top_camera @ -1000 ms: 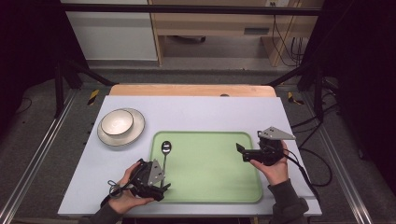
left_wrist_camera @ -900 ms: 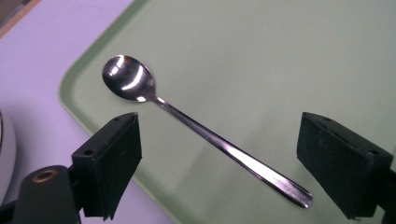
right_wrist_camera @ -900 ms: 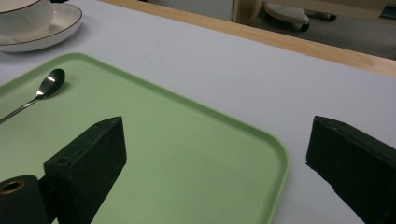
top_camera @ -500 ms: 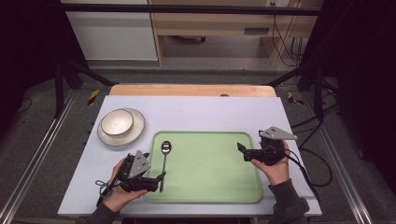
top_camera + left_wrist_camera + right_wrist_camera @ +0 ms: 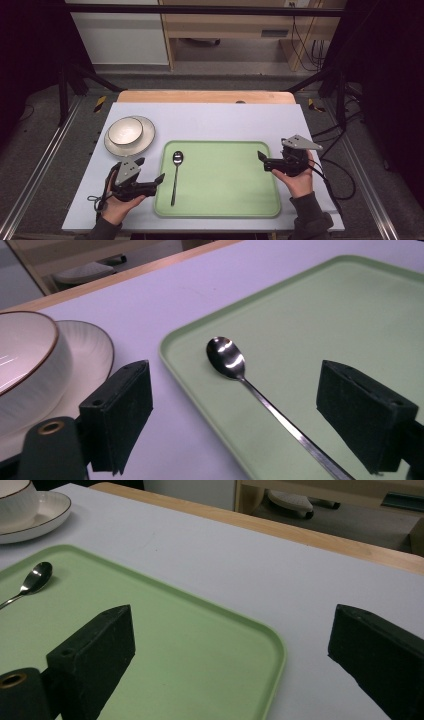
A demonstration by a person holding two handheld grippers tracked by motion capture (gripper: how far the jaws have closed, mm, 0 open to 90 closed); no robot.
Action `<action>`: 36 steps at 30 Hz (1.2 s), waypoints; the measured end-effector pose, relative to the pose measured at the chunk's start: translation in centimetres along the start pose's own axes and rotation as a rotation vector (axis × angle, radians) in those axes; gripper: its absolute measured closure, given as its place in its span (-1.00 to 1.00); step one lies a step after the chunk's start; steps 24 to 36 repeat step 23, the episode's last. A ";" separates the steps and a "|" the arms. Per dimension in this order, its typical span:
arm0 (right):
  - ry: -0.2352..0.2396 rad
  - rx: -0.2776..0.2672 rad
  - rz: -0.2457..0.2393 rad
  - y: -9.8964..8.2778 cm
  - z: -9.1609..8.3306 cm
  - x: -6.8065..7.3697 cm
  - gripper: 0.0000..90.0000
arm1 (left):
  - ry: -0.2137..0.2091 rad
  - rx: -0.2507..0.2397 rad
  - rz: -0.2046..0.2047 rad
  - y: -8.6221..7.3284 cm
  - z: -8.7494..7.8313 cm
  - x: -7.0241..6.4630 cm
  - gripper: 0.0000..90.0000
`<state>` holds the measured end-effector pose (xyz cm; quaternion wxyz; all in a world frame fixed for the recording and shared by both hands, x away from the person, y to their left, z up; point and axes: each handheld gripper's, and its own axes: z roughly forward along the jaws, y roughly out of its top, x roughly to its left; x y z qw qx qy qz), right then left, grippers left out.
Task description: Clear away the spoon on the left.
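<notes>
A metal spoon (image 5: 175, 177) lies on the left part of the green tray (image 5: 225, 185), bowl end away from the person. My left gripper (image 5: 150, 170) is held over the table just left of the tray, open and empty. In the left gripper view the spoon (image 5: 227, 357) lies on the tray (image 5: 325, 315) between and beyond the wide-apart jaws of that gripper (image 5: 235, 385). My right gripper (image 5: 262, 161) hovers at the tray's right edge, open and empty. In the right gripper view its jaws (image 5: 235, 620) straddle the tray's corner (image 5: 175, 645), with the spoon (image 5: 37, 577) far off.
A white bowl (image 5: 125, 131) sits on a white plate (image 5: 145, 142) at the table's back left, beside the tray. The same bowl (image 5: 20, 355) and plate (image 5: 90, 350) are close to the left jaw. A wooden strip (image 5: 205, 96) edges the table's far side.
My left gripper has drawn back to the left, away from the spoon's handle, and turned. The spoon lies where it was. The right gripper has hardly moved.
</notes>
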<state>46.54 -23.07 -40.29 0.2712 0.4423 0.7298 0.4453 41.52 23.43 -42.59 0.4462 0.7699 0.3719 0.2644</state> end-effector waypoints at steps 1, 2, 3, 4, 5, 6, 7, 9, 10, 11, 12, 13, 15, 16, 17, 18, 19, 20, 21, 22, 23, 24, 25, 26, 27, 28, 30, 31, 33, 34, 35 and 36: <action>-0.004 -0.003 0.003 0.0 -0.1 -0.1 -0.88 | 0.004 -0.001 -0.007 -0.1 -0.1 0.2 -0.67; -0.007 -0.004 0.004 0.0 -0.1 -0.2 -0.88 | 0.012 -0.006 -0.019 -0.2 -0.2 0.4 -0.67; -0.011 -0.004 0.008 0.0 -0.2 -0.2 -0.88 | 0.017 -0.010 -0.028 -0.4 -0.3 0.7 -0.67; -0.014 -0.006 0.006 0.0 -0.2 -0.3 -0.88 | 0.022 -0.012 -0.033 -0.5 -0.4 0.9 -0.67; -0.019 -0.007 0.008 0.0 -0.2 -0.3 -0.88 | 0.027 -0.014 -0.046 -0.6 -0.5 1.1 -0.67; -0.020 -0.009 0.009 0.0 -0.3 -0.4 -0.88 | 0.033 -0.017 -0.059 -0.8 -0.6 1.3 -0.67; -0.022 -0.010 0.009 0.0 -0.3 -0.5 -0.88 | 0.036 -0.019 -0.067 -0.9 -0.6 1.6 -0.67; -0.024 -0.010 0.010 -0.1 -0.3 -0.6 -0.88 | 0.046 -0.024 -0.078 -1.1 -0.7 1.9 -0.67; -0.023 -0.009 0.017 -0.1 -0.3 -0.7 -0.88 | 0.050 -0.025 -0.085 -1.2 -0.7 2.0 -0.66; -0.029 -0.009 0.018 -0.2 -0.3 -0.8 -0.88 | 0.054 -0.029 -0.091 -1.3 -0.7 2.2 -0.66; -0.030 -0.010 0.022 -0.3 -0.3 -0.9 -0.88 | 0.056 -0.029 -0.097 -1.3 -0.7 2.3 -0.66; -0.034 -0.009 0.022 -0.3 -0.3 -0.9 -0.88 | 0.060 -0.031 -0.103 -1.4 -0.7 2.5 -0.66; -0.034 -0.008 0.027 -0.4 -0.3 -1.1 -0.88 | 0.064 -0.033 -0.112 -1.6 -0.8 2.7 -0.65; -0.037 -0.007 0.023 -0.4 -0.2 -1.1 -0.88 | 0.067 -0.035 -0.114 -1.7 -0.8 2.8 -0.65; -0.039 -0.006 0.025 -0.4 -0.2 -1.2 -0.88 | 0.068 -0.036 -0.115 -1.7 -0.8 2.9 -0.64; -0.039 -0.006 0.025 -0.5 -0.2 -1.2 -0.88 | 0.071 -0.036 -0.117 -1.8 -0.8 2.9 -0.64; -0.041 -0.002 0.028 -0.5 -0.2 -1.3 -0.88 | 0.073 -0.035 -0.116 -1.9 -0.8 3.0 -0.63; -0.041 -0.002 0.028 -0.5 -0.2 -1.3 -0.88 | 0.074 -0.033 -0.117 -1.9 -0.8 3.0 -0.63; -0.043 0.000 0.028 -0.5 -0.2 -1.3 -0.88 | 0.075 -0.030 -0.118 -2.0 -0.7 3.1 -0.62; -0.043 0.000 0.028 -0.5 -0.2 -1.3 -0.88 | 0.075 -0.029 -0.119 -2.1 -0.7 3.1 -0.62; -0.044 -0.001 0.028 -0.6 -0.2 -1.4 -0.88 | 0.076 -0.025 -0.119 -2.2 -0.7 3.2 -0.61; -0.044 -0.001 0.028 -0.6 -0.2 -1.4 -0.88 | 0.076 -0.025 -0.119 -2.2 -0.7 3.2 -0.61; -0.044 -0.001 0.028 -0.6 -0.2 -1.4 -0.88 | 0.076 -0.025 -0.119 -2.2 -0.7 3.2 -0.61; -0.044 -0.001 0.028 -0.6 -0.2 -1.4 -0.88 | 0.076 -0.025 -0.119 -2.2 -0.7 3.2 -0.61; -0.044 -0.001 0.028 -0.6 -0.2 -1.4 -0.88 | 0.076 -0.025 -0.119 -2.2 -0.7 3.2 -0.61; -0.044 -0.001 0.028 -0.6 -0.2 -1.4 -0.88 | 0.076 -0.025 -0.119 -2.2 -0.7 3.2 -0.61; -0.044 -0.001 0.028 -0.6 -0.2 -1.4 -0.88 | 0.076 -0.025 -0.119 -2.2 -0.7 3.2 -0.61; -0.044 -0.001 0.028 -0.6 -0.2 -1.4 -0.88 | 0.076 -0.025 -0.119 -2.2 -0.7 3.2 -0.61; -0.044 -0.001 0.028 -0.6 -0.2 -1.4 -0.88 | 0.076 -0.025 -0.119 -2.2 -0.7 3.2 -0.61; -0.044 -0.001 0.028 -0.6 -0.2 -1.4 -0.88 | 0.076 -0.025 -0.119 -2.2 -0.7 3.2 -0.61; -0.044 -0.001 0.028 -0.6 -0.2 -1.4 -0.88 | 0.076 -0.025 -0.119 -2.2 -0.7 3.2 -0.61; -0.044 -0.001 0.028 -0.6 -0.2 -1.4 -0.88 | 0.076 -0.025 -0.119 -2.2 -0.7 3.2 -0.61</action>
